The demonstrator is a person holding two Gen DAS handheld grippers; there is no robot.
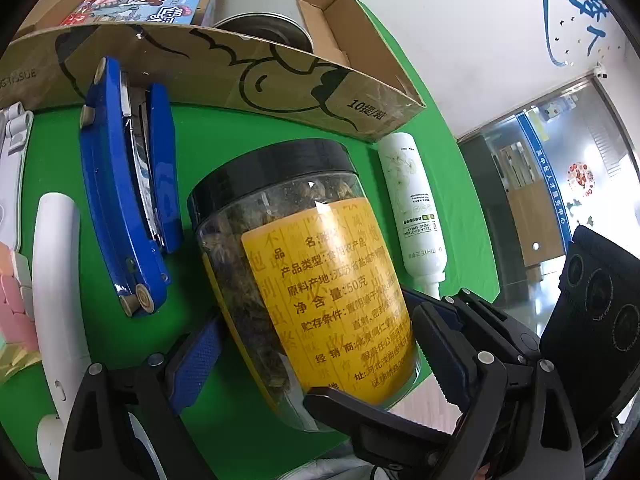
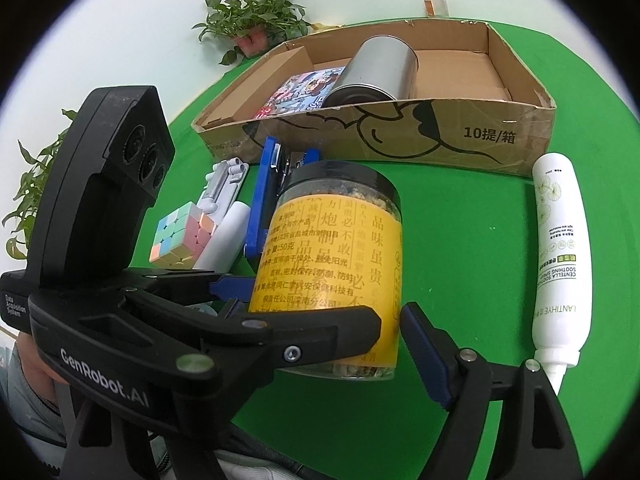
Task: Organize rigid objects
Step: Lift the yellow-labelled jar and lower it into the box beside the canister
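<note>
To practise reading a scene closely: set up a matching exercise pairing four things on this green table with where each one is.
Things:
1. metal tin
2. jar
3. white spray bottle
4. pastel cube

Places:
A. left of the white tube
B. inside the cardboard box
C. lying right of the jar
D. between both grippers' fingers

Pairs: 1-B, 2-D, 3-C, 4-A
</note>
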